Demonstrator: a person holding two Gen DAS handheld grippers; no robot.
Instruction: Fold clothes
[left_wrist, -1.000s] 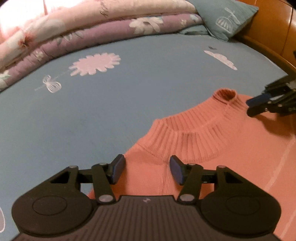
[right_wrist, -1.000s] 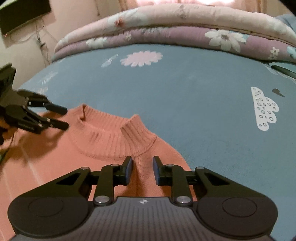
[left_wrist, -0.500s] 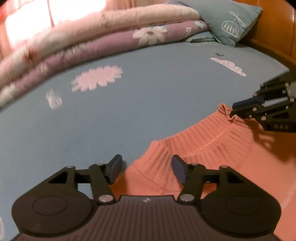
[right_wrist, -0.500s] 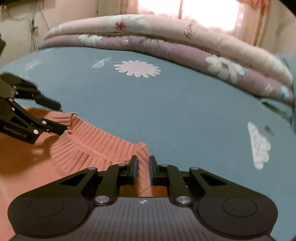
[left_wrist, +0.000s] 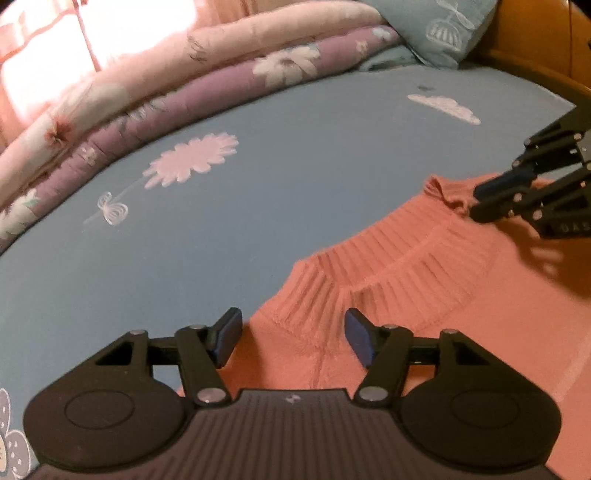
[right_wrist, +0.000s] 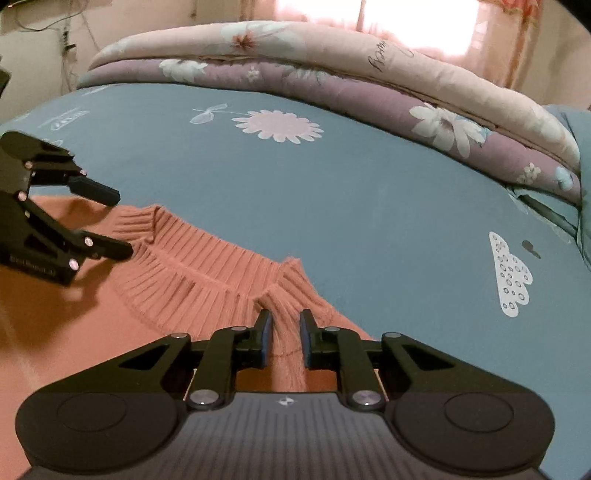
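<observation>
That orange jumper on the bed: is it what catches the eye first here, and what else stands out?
Yes: the orange ribbed jumper lies flat on the blue flowered sheet, collar towards the folded quilts along the far edge. A black two-finger tool sits at each shoulder beside the collar: the left gripper stands open over the knit, while the right gripper has a ridge of knit between its nearly closed fingers.
</observation>
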